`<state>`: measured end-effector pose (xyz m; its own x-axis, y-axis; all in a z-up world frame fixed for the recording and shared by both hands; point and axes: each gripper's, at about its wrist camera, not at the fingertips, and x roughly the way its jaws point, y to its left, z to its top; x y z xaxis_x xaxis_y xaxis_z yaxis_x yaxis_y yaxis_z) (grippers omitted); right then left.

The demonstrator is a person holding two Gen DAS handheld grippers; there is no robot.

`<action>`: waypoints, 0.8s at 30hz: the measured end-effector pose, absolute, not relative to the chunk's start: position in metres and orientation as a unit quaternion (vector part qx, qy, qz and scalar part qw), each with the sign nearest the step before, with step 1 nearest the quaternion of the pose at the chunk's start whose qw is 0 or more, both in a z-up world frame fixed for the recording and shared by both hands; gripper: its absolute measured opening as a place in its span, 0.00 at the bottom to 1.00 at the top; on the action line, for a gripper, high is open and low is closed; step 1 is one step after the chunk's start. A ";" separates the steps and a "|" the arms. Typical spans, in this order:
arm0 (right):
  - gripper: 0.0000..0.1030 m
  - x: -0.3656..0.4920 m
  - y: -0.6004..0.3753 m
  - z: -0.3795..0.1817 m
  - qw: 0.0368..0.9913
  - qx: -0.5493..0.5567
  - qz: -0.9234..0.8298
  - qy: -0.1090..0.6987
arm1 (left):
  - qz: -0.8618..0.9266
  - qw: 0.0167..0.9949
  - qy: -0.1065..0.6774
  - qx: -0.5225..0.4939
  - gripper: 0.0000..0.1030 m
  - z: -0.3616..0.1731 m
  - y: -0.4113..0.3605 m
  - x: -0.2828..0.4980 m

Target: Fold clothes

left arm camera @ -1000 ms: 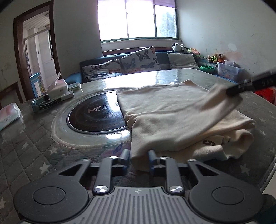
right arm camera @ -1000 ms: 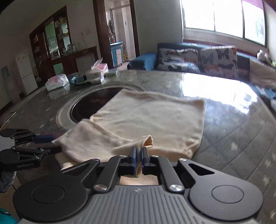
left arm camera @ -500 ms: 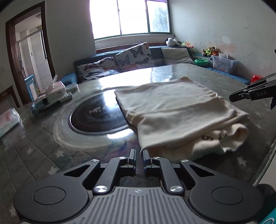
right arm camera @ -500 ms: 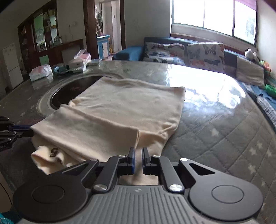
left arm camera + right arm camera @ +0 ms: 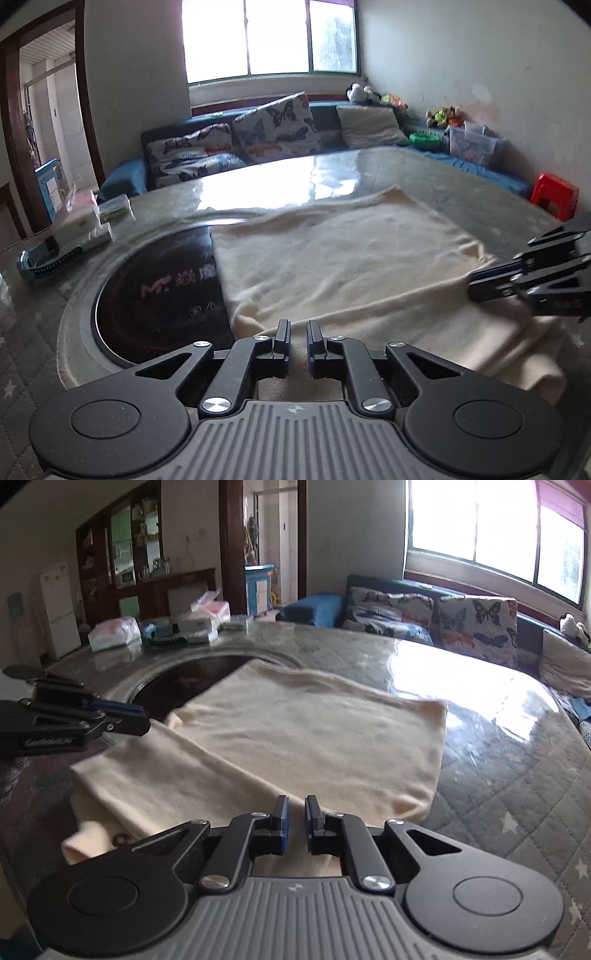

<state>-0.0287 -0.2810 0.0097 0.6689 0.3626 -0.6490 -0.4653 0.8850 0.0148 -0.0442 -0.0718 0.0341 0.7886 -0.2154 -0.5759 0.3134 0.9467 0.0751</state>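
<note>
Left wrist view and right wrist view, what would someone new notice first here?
First, the cream garment, partly folded, spread across the quilted table and overlapping the dark round cooktop set in its middle. Next, the left gripper and right gripper, both slightly open at the garment's near edge, holding nothing. Behind, a bright window above the butterfly cushions.

The cream garment [image 5: 332, 266] was soft, matt, slightly fuzzy cloth. The tabletop [image 5: 369, 166] had a glossy, glass-smooth finish over a quilted, star-printed grey fabric, mirroring the window light. The round hob [image 5: 159, 295] set into it was shiny black. Each claw, left [image 5: 298, 334] and right [image 5: 296, 812], was matt black plastic with bright metal screws.
</note>
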 end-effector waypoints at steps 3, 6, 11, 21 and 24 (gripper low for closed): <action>0.08 -0.038 -0.286 0.010 0.908 -0.084 0.230 0.339 | -0.139 0.939 0.302 0.090 0.11 0.024 -0.074 -0.037; 0.09 -0.052 -0.288 0.016 0.905 -0.096 0.240 0.337 | -0.149 0.939 0.294 0.101 0.11 0.029 -0.072 -0.048; 0.10 -0.068 -0.292 0.011 0.900 -0.109 0.248 0.342 | -0.175 0.931 0.285 0.144 0.14 0.033 -0.071 -0.089; 0.12 -0.087 -0.298 0.013 0.902 -0.115 0.245 0.335 | -0.225 0.908 0.250 0.250 0.30 0.021 -0.091 -0.155; 0.14 -0.090 -0.298 0.019 0.905 -0.118 0.243 0.328 | -0.233 0.905 0.232 0.271 0.33 0.015 -0.104 -0.157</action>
<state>-0.0902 -0.2983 0.0193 0.6670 0.3627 -0.6509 -0.5178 0.8537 -0.0550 -0.1574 -0.1037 0.0152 0.7842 -0.2961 -0.5453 0.5470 0.7448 0.3823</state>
